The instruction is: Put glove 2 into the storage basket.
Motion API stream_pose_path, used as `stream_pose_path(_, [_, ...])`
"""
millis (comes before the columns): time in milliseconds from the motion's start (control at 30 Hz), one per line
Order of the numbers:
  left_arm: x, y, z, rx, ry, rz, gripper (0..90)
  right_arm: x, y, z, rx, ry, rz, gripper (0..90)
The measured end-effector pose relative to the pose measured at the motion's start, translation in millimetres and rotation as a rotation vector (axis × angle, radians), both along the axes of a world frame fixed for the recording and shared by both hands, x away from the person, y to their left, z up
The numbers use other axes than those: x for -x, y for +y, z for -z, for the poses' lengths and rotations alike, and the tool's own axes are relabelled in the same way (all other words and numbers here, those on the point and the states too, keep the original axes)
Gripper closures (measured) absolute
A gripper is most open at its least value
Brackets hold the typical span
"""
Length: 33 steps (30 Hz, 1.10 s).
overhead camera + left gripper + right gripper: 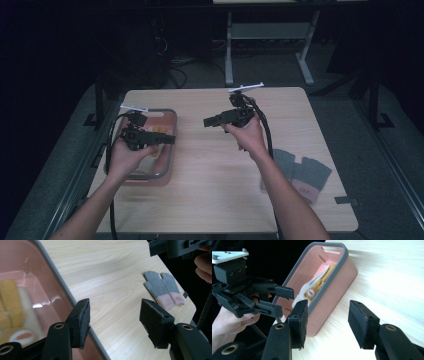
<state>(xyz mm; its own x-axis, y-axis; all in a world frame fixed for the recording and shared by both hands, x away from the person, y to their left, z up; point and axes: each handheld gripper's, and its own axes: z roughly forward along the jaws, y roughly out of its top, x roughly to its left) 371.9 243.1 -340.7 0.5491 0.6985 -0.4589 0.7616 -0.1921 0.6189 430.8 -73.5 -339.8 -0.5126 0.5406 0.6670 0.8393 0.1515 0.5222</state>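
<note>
both grippers, left [167,139] and right [209,121], empty; bin [172,150] contents blurred

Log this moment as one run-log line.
left gripper: open, empty, over pink bin | right gripper: open, empty, above table | yellow-white glove: in bin | grey gloves: on table

No lettering, number or brand mark is showing clearly enough to read. The grey knitted gloves with pink cuffs [163,288] are carrying a small pink tag at one cuff, but its print is blurring out. The pink plastic bin with a grey rim [342,272] is showing no legible label.
</note>
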Motion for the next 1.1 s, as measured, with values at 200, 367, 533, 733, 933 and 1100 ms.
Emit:
stream_pose_path(200, [0.8,-16.3,-1.0,0.003,-0.006,0.030,40.8,5.7,-12.9,3.0,-0.004,0.004,0.009,49.1])
stream_pose_path(367, [1.5,-27.4,-2.0,0.001,-0.020,0.058,39.8,10.9,-23.2,4.4,-0.002,0.007,0.016,48.4])
stream_pose_path(533, [1.3,-37.3,-1.6,0.003,-0.025,0.072,38.6,15.5,-35.7,6.9,-0.001,-0.001,0.033,48.2])
stream_pose_path(733, [0.8,-51.9,-1.2,0.002,-0.030,0.090,37.3,22.7,-53.7,9.6,0.000,-0.003,0.058,47.5])
stream_pose_path(933, [0.5,-66.4,0.2,-0.006,-0.034,0.111,36.4,28.2,-70.8,14.3,-0.004,0.004,0.082,47.1])
stream_pose_path(1100, [1.0,-76.5,1.7,-0.004,-0.035,0.122,35.5,32.1,-82.9,15.3,-0.004,0.002,0.094,46.6])
